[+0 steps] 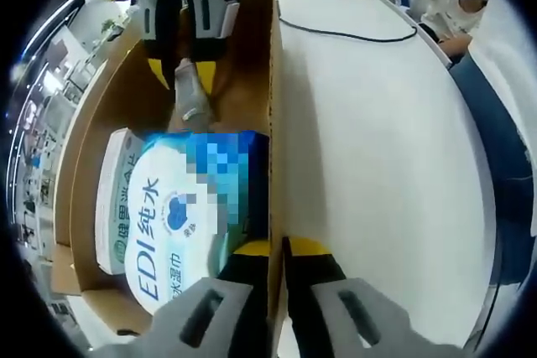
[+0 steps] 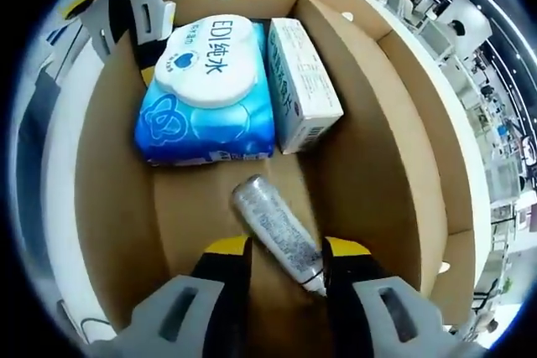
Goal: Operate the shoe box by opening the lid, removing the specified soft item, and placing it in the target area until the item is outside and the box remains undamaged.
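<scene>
Shoe box (image 2: 117,207) open; left tool (image 1: 277,249) clamps wall, right tool (image 2: 285,249) apart around tube (image 2: 277,228).

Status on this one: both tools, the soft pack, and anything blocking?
Left tool astride the box wall. Right tool open, around a silver tube. Wipes pack lies in the box beside a small carton.

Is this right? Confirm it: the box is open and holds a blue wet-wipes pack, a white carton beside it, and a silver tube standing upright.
One thing is wrong: the silver tube lies flat on the floor of the box, between the right gripper jaws, as the right gripper view shows. The box is open, and the wet-wipes pack and white carton sit side by side.
</scene>
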The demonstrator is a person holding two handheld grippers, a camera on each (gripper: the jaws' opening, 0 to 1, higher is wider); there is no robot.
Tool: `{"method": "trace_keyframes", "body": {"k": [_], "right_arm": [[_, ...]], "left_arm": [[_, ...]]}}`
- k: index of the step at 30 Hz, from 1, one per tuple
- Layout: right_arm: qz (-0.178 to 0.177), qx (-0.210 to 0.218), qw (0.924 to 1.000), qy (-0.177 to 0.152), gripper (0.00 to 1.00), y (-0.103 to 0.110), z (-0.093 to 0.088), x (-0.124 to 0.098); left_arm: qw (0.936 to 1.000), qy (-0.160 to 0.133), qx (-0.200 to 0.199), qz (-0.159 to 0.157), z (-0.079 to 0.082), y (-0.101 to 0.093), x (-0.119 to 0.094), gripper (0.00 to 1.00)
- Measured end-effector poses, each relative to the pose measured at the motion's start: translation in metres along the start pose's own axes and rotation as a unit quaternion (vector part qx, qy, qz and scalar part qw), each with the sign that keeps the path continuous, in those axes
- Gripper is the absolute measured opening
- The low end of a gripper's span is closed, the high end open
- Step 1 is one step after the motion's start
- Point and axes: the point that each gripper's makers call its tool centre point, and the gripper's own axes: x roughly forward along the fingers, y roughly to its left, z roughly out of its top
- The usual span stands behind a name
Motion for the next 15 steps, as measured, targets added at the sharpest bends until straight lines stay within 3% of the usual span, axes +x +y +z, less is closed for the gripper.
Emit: {"method": "trace_keyframes", "body": {"k": [11, 15], "right_arm": [[0.014, -0.01, 0.9998, -0.004, 0.24, 0.017, 0.003, -0.001], [0.026, 0.013, 0.9995, -0.009, 0.23, 0.024, 0.006, -0.003]], "left_arm": [[1.0, -0.001, -0.001, 0.002, 0.0, 0.0, -0.001, 0.01], [1.0, -0.001, -0.001, 0.002, 0.001, 0.0, 0.0, 0.01]]}}
